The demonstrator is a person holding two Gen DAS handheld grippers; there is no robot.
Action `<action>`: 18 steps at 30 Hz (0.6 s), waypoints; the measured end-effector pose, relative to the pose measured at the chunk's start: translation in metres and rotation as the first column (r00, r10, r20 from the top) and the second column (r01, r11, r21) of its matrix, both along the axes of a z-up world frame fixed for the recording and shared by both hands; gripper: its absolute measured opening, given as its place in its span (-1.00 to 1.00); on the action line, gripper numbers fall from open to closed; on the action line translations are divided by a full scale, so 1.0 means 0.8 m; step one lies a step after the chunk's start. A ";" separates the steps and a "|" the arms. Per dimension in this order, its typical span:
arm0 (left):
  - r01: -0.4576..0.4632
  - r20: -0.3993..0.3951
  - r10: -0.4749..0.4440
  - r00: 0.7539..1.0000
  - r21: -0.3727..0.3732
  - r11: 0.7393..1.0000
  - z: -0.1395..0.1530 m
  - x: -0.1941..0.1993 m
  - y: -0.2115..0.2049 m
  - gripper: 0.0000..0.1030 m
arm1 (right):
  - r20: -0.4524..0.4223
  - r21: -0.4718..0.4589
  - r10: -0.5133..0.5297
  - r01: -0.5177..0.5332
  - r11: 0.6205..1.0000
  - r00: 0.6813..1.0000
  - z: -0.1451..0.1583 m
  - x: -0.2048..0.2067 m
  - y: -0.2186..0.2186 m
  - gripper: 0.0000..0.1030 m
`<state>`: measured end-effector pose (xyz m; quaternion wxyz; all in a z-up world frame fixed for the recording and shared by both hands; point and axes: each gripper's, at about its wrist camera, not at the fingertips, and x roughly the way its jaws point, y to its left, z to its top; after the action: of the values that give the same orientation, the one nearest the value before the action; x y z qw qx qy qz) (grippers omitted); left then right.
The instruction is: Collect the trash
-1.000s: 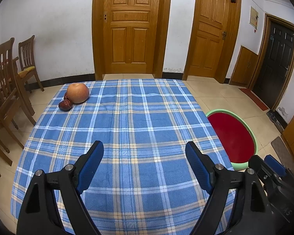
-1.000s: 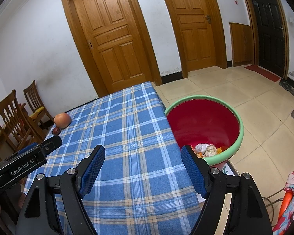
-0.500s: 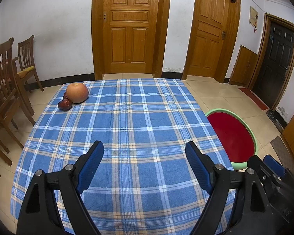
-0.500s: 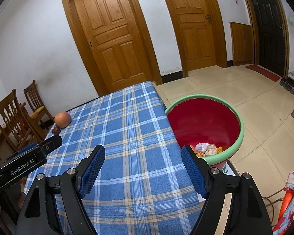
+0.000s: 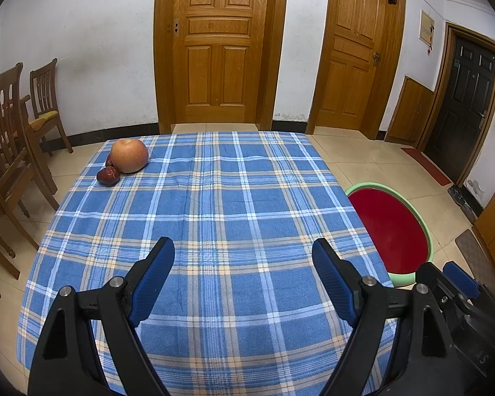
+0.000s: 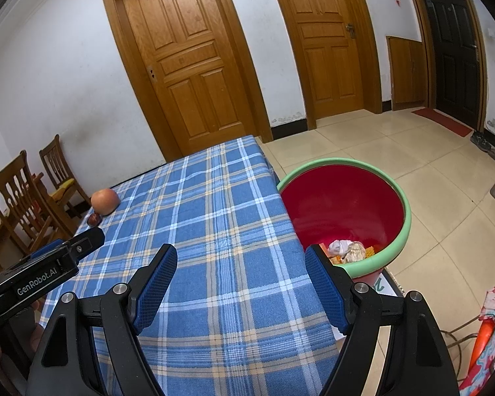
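Here, two hand-held grippers hover over a table w/ a blue plaid tablecloth (image 5: 234, 204). The left gripper (image 5: 242, 265) has its jaws spread wide, nothing between them; the right gripper (image 6: 241, 269) is likewise spread and empty. Both point down at bare cloth near the table's near edge.

The only items on the cloth sit at the far left corner: a round apple (image 5: 129, 155) touching two small dark red fruits, prob. dates (image 5: 108, 175). No wrapper or paper scrap shows anywhere on the cloth.

The trash bin (image 6: 401, 198), red inside w/ a green rim, stands on the floor just beside the table's right edge. At its bottom lies crumpled trash (image 6: 346, 250), whitish w/ orange bits.

Judgement: the task looks done or nearly so. Main risks from here:
- Mistaking the fruit for trash, since it's the only thing left to grab.
- A long reach to the far left corner could drag the cloth and set the apple rolling off the table edge.
- The bin's rim sits close to the right gripper's side, so a careless swing could knock it.
- The two grippers are near each other and could collide.
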<state>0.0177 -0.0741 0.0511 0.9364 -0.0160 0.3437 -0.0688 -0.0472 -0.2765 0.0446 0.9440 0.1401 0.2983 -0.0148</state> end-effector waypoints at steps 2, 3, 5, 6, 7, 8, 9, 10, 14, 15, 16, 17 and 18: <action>0.000 0.000 0.000 1.000 0.000 1.000 0.000 0.000 0.000 0.64 | 0.001 0.001 -0.001 0.001 1.000 1.000 0.000 0.002 -0.001 0.56; 0.000 0.000 0.000 1.000 0.000 1.000 0.000 0.000 0.000 0.64 | 0.001 0.000 -0.001 0.001 1.000 1.000 0.001 0.002 -0.002 0.56; 0.001 -0.001 -0.001 1.000 0.000 1.000 0.000 0.000 0.000 0.64 | 0.001 -0.001 -0.001 0.001 1.000 1.000 0.000 0.002 -0.001 0.56; 0.000 -0.001 0.000 1.000 0.000 1.000 0.000 0.000 0.000 0.64 | 0.001 0.000 -0.001 0.001 1.000 1.000 0.000 0.002 -0.001 0.56; 0.000 -0.001 0.000 1.000 0.000 1.000 0.000 0.000 0.000 0.64 | 0.000 0.000 0.000 0.000 1.000 1.000 0.001 0.002 -0.002 0.56; 0.000 -0.001 0.000 1.000 -0.001 1.000 0.000 0.001 0.000 0.64 | 0.000 0.000 0.000 0.000 1.000 1.000 0.001 0.002 -0.001 0.56; 0.000 0.000 0.000 1.000 -0.001 1.000 0.000 0.000 0.000 0.64 | 0.000 0.000 0.000 0.000 1.000 1.000 0.001 0.002 -0.002 0.56; 0.000 0.000 0.000 1.000 -0.001 1.000 0.000 0.000 0.000 0.64 | 0.000 0.000 0.000 0.000 1.000 1.000 0.001 0.002 -0.002 0.56; 0.000 -0.002 0.000 1.000 -0.001 1.000 0.000 0.001 0.001 0.64 | 0.000 0.000 0.000 0.000 1.000 1.000 0.001 0.002 -0.002 0.56; 0.000 -0.002 0.000 1.000 -0.001 1.000 0.000 0.001 0.000 0.64 | -0.001 0.000 0.000 0.000 1.000 1.000 0.001 0.002 -0.002 0.56; 0.000 -0.002 0.000 1.000 -0.001 1.000 -0.001 0.001 0.000 0.64 | -0.001 0.001 0.000 0.000 1.000 1.000 0.001 0.002 -0.001 0.56; 0.000 -0.002 0.000 1.000 -0.001 1.000 -0.001 0.000 -0.001 0.64 | -0.001 0.000 0.000 0.000 1.000 1.000 0.001 0.002 -0.001 0.56; 0.000 -0.002 0.000 1.000 -0.002 1.000 -0.001 0.001 0.000 0.64 | -0.001 0.000 0.000 0.000 1.000 1.000 0.001 0.002 -0.001 0.56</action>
<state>0.0182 -0.0741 0.0507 0.9361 -0.0169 0.3446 -0.0688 -0.0456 -0.2777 0.0453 0.9439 0.1400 0.2986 -0.0151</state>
